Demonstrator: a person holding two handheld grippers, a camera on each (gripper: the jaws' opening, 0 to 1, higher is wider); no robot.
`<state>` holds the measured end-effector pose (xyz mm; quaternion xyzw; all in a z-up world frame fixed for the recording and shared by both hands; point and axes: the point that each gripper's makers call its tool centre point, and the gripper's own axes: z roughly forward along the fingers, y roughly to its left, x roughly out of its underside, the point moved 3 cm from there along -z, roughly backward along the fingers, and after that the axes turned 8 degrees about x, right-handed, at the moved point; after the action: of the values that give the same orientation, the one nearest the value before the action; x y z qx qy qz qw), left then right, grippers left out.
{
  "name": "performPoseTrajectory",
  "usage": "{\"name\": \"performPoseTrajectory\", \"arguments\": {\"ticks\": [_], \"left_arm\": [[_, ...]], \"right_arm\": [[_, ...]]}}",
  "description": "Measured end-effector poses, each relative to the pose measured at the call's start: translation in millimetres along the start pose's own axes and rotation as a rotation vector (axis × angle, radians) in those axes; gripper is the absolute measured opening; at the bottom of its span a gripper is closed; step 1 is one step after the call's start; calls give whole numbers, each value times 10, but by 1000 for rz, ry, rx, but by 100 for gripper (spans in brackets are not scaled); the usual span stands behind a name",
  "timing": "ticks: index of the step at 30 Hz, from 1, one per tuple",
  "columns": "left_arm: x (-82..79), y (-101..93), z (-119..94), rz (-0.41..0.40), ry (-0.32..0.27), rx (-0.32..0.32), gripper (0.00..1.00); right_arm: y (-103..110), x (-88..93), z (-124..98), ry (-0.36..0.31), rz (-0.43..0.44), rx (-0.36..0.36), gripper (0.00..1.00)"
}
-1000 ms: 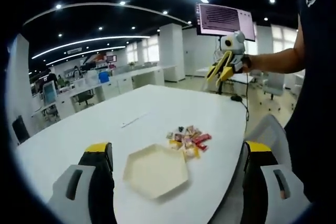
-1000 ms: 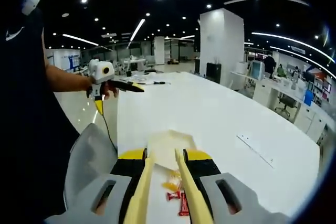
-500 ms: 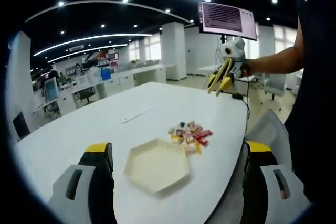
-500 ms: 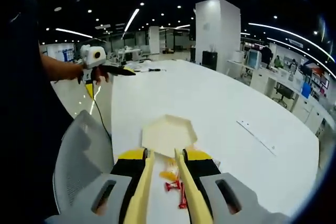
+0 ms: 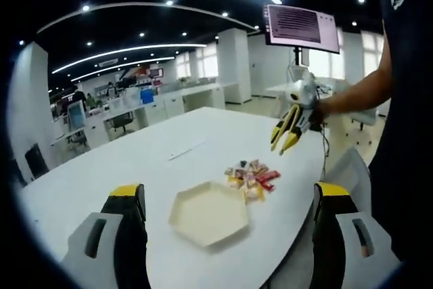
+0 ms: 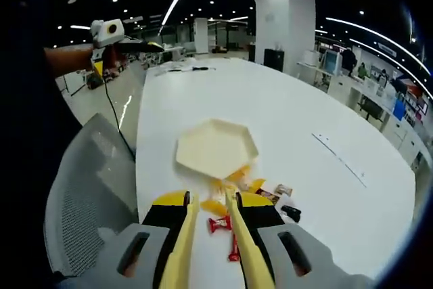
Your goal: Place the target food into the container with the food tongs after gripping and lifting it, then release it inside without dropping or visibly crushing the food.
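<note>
Office counter [image 5: 135, 160] has a hexagonal tray [image 5: 208, 212] beside snacks [image 5: 250, 178]; right hand-held gripper [image 6: 210, 211] pinches yellow tongs [image 6: 238, 248] nearly closed, left hand-held gripper [image 5: 226, 201] gapes wide, holding nothing.

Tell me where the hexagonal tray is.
In the left gripper view the tray sits on the white table near its edge, just left of the snack pile. In the right gripper view it lies beyond the pile.

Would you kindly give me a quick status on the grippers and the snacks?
Left gripper open, holding nothing. Right gripper holds yellow tongs, tips above the snacks. Tray empty, beside the pile. Nothing in the way.
</note>
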<state>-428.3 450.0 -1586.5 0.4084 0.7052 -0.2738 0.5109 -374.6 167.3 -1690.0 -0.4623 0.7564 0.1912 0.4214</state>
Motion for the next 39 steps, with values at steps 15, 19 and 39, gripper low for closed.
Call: {"name": "performPoseTrajectory", "arguments": {"ticks": [15, 19, 39], "left_arm": [[88, -37, -67, -43, 11, -35, 99], [100, -33, -89, -49, 8, -41, 98], [115, -52, -122, -81, -8, -72, 93]], "right_arm": [[-12, 469, 438, 104, -25, -31, 27], [-16, 585, 540, 135, -26, -33, 27], [-5, 890, 820, 251, -35, -24, 25]]}}
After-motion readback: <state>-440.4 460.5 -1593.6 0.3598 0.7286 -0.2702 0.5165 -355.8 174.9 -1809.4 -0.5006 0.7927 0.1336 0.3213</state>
